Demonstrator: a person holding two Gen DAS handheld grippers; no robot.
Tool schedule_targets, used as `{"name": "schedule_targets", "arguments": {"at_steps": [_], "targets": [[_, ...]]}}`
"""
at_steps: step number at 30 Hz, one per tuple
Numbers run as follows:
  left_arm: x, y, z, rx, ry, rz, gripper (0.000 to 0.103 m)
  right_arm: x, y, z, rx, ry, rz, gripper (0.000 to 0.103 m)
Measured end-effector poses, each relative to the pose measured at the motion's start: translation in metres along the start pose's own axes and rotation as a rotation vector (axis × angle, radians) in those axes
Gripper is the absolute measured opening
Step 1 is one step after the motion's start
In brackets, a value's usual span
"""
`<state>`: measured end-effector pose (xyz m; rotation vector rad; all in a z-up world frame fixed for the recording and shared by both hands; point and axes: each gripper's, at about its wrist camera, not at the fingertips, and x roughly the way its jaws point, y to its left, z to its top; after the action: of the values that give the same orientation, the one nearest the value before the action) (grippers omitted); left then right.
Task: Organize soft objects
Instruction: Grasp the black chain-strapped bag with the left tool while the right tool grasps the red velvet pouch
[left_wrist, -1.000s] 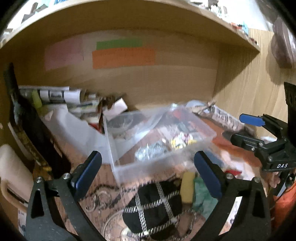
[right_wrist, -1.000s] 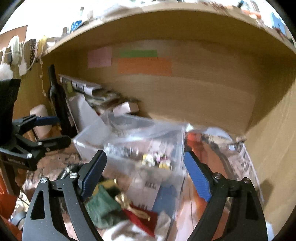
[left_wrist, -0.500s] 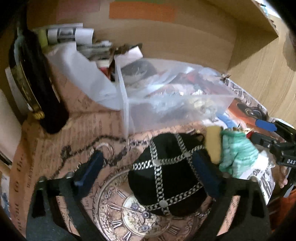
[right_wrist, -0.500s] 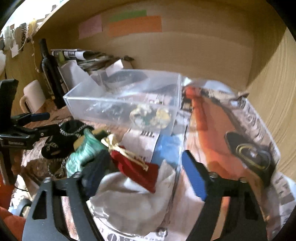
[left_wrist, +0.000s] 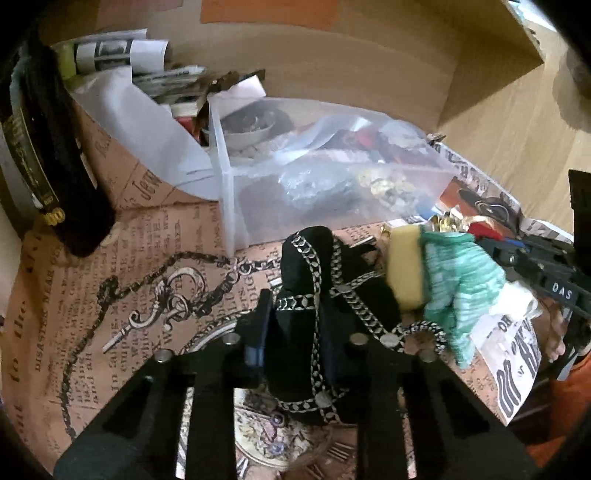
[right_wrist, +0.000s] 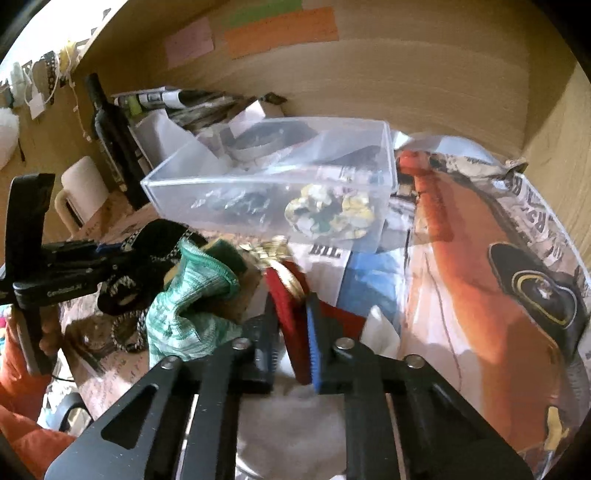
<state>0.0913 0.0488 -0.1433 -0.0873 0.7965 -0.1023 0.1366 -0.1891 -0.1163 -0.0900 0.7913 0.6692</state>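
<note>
left hand-held gripper pinching black chain-trimmed pouch, right hand-held gripper clamped on red cloth — velvet perhaps — gold-tied

A clear plastic box sits behind a chain-trimmed pouch. Right of the pouch lies a knitted cloth. A bottle stands left of the box.

My desk is wooden, covered with printed paper. On the paper sit a clear box, a dark bottle, a mug, a black pouch, a green cloth and a red pouch.
</note>
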Motion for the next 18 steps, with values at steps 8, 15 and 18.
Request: {"name": "schedule_targets", "arguments": {"at_steps": [8,15,18], "targets": [[-0.023,-0.007,0.010,0.016,-0.068,0.006,0.017,-0.020,-0.002,0.011,0.007,-0.084,-0.034,0.009],[-0.056,-0.015,0.025,0.041,-0.166,0.006,0.016,-0.040,0.000,0.022,0.003,-0.160,-0.036,0.009],[-0.070,-0.017,0.033,0.051,-0.213,0.014,0.016,-0.048,0.001,0.028,-0.002,-0.194,-0.033,0.009]]}}
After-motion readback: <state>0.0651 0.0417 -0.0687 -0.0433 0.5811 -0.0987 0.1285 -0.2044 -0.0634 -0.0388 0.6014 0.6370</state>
